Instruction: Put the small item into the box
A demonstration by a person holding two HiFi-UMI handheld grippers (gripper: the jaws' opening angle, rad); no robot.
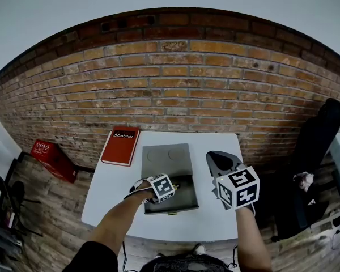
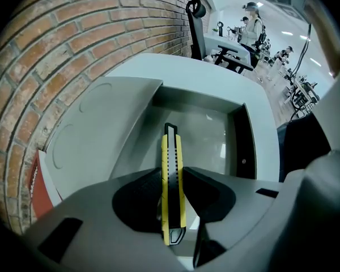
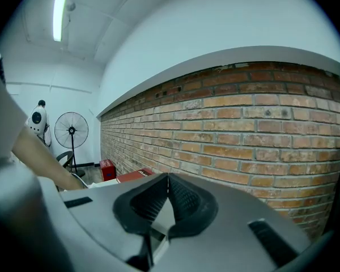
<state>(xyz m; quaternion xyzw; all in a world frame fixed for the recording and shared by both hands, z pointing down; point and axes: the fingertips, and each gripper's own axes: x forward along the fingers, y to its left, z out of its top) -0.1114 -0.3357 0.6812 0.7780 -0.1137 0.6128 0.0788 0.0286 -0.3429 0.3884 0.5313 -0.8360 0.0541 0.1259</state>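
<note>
A grey box (image 1: 171,207) lies open on the white table (image 1: 107,191), its flat lid (image 1: 165,160) folded back toward the wall. My left gripper (image 1: 171,190) points steeply down over the box's tray. It is shut on a yellow and black utility knife (image 2: 171,152), which sticks out between the pads toward the tray's floor (image 2: 207,137). The knife's tip hangs above that floor, apart from it. My right gripper (image 1: 221,162) hovers to the right of the box, pointing at the brick wall. In the right gripper view its jaws (image 3: 168,180) are shut with nothing between them.
A red book (image 1: 120,145) lies at the table's back left corner. On the floor to the left stands a red crate (image 1: 52,157). A black office chair (image 1: 314,146) is at the right. A brick wall (image 1: 175,89) runs behind the table. A fan (image 3: 71,130) stands far off.
</note>
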